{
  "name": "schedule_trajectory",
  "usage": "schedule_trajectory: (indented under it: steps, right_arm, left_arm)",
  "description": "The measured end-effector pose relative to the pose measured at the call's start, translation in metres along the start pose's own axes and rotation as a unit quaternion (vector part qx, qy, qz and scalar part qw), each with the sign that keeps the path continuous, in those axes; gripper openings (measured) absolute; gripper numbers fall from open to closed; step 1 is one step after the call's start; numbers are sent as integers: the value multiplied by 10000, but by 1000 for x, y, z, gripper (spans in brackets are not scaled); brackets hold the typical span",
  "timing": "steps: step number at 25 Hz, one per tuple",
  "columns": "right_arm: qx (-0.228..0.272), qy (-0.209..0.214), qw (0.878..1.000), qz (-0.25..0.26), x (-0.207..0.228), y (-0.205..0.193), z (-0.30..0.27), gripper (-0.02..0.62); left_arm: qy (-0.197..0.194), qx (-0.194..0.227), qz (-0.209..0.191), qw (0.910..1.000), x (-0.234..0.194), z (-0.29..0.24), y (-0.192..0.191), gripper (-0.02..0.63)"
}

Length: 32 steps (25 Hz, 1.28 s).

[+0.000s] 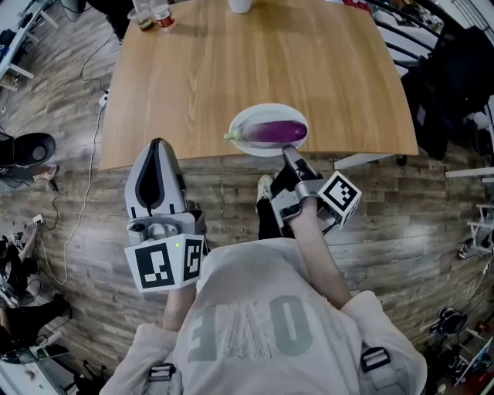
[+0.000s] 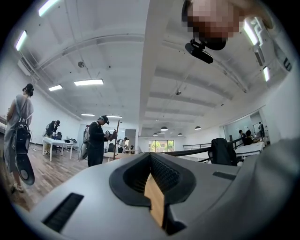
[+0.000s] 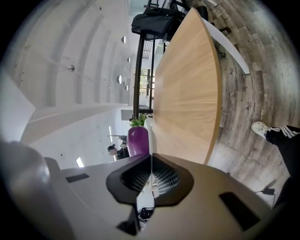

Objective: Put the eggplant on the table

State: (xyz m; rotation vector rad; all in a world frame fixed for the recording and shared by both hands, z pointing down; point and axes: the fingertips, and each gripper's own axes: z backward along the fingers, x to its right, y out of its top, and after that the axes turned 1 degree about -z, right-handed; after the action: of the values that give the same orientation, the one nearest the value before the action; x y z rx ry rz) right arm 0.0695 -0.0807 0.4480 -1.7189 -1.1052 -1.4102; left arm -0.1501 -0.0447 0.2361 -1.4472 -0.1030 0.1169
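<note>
A purple eggplant [image 1: 274,131] with a green stem lies on a white plate [image 1: 248,116] at the front edge of the wooden table [image 1: 231,62]. My right gripper [image 1: 289,153] is shut on the plate's near rim. In the right gripper view the thin white rim [image 3: 150,124] runs into the closed jaws [image 3: 151,176], with the eggplant [image 3: 138,140] just beyond and the tabletop [image 3: 187,93] to the right. My left gripper [image 1: 158,143] is shut and holds nothing, its tip at the table's front edge, left of the plate. In its own view the left gripper [image 2: 151,161] points out into the room.
A bottle and a cup [image 1: 150,15] stand at the table's far left corner, and a white cup [image 1: 241,4] at the far edge. Dark bags and chairs [image 1: 455,85] crowd the right side. Cables lie on the wooden floor at left. People [image 2: 97,138] stand across the room.
</note>
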Motion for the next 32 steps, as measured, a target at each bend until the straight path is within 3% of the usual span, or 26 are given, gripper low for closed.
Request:
schedule_trajectory:
  steps: [14,19,29,32]
  right_arm:
    - [-458,48,9985,292,-31,58,-88,25]
    - [-559,-215,9978,297,-20,70,-131,25]
    - [-366,-290,9985,296,-14,77,-156,25]
    - [-292,-212,9993,95,-6,74,-164,25]
  left_arm:
    - [338,20,-345,9988,7,-135,7,8]
    - [450,-174,-394,9981,-8,-179,-10,8]
    - [216,-212,-288,9991,-23,-207,-11,9]
    - [142,-156,-289,9994,-28,-216,-7,9]
